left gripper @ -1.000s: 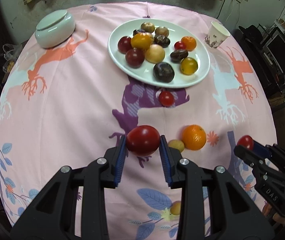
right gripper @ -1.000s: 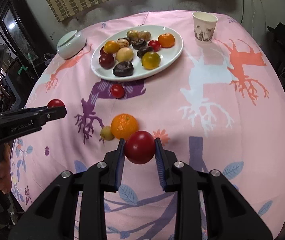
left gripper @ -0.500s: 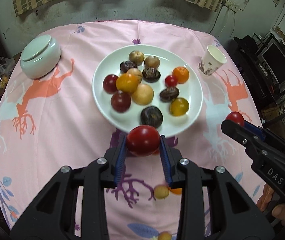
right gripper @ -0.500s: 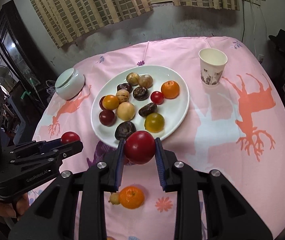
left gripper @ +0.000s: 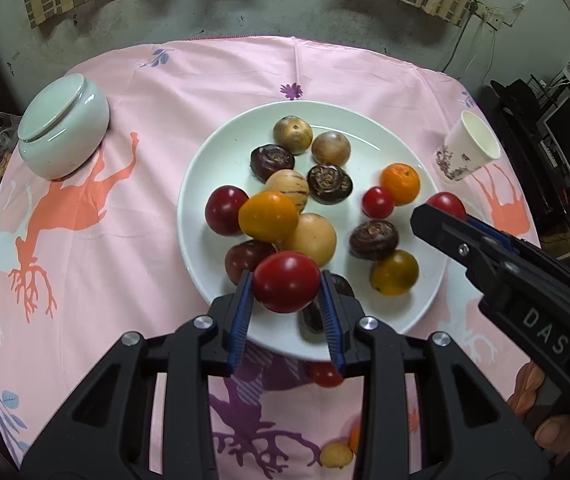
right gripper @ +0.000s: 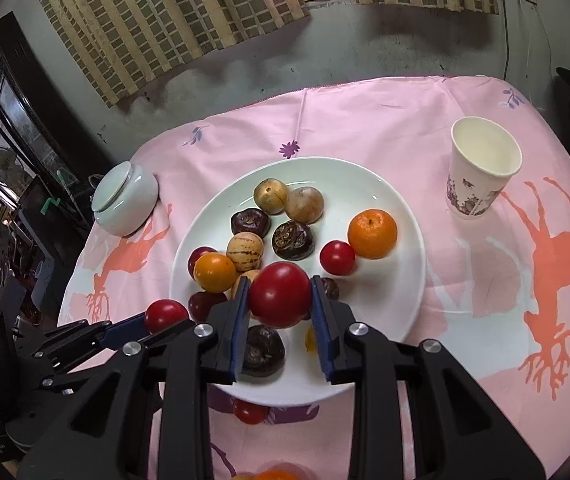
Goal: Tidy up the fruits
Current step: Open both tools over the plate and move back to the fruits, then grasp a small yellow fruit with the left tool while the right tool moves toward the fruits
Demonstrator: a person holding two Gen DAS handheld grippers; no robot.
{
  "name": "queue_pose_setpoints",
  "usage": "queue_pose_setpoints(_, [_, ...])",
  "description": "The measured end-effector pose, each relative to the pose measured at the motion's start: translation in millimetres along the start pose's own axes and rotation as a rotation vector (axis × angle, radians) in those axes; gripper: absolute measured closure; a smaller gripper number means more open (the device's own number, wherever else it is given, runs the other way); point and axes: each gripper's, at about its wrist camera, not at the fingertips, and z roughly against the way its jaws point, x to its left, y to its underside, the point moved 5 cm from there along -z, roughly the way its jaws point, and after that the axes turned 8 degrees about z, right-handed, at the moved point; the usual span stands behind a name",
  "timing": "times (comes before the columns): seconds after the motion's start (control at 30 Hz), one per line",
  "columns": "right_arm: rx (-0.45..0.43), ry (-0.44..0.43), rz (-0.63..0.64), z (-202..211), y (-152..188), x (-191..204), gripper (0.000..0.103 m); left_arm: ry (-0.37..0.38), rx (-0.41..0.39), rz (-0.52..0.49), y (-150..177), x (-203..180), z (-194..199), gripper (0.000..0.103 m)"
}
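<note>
1. Left gripper [left gripper: 287, 304] is clenched on a glossy round red tomato [left gripper: 286, 281], squeezed between its blue pads at lower centre of the left wrist view.
2. Right gripper [right gripper: 279, 312] grips a second shiny red tomato [right gripper: 279, 299], just as round, centre of the right wrist view.
3. Both tomatoes hang over the near rim of the wide white ceramic plate [left gripper: 213, 168], which fills the middle of the frame.
4. On the plate: a small orange mandarin [left gripper: 399, 183] at right, a little red cherry tomato [left gripper: 377, 202] just beside it, dark purple wrinkled fruits, tan round ones and a yellow-orange one clustered left of centre.
5. One loose small red tomato [left gripper: 327, 375] lies on the cloth just below the plate's rim, partly behind the left claw's finger.
6. The pink tablecloth with orange deer prints [left gripper: 85, 208] covers the table.
7. A pale green lidded ceramic jar [left gripper: 63, 130] sits upper left; a white patterned paper cup [right gripper: 481, 168] stands upper right.
8. Checked curtains [right gripper: 165, 12] hang on the grey wall behind.
</note>
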Motion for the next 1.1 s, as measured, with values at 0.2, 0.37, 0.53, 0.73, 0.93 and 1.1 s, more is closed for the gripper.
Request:
queue_pose_setpoints(0.2, [0.002,0.005,-0.101,-14,-4,-11,0.069,-0.065,-0.097,0.047,-16,9,5,0.027])
queue_pose_setpoints(0.37, [-0.022,-0.059,-0.16,0,9,-17,0.034,-0.07,-0.068,0.08,-11,20,10,0.025])
queue_pose_setpoints(0.53, [0.011,-0.039,-0.145,22,43,-21,0.034,-0.07,-0.041,0.107,16,35,22,0.024])
queue_pose_setpoints(0.73, [0.097,-0.016,-0.217,46,116,-37,0.034,-0.073,0.042,0.144,76,61,30,0.023])
queue_pose_setpoints(0.93, [0.214,0.01,-0.292,66,194,-45,0.033,-0.091,0.096,0.162,127,79,40,0.021])
queue_pose_setpoints(1.1, [0.248,-0.004,-0.243,80,227,-26,0.022,-0.103,0.138,0.114,168,77,47,0.02])
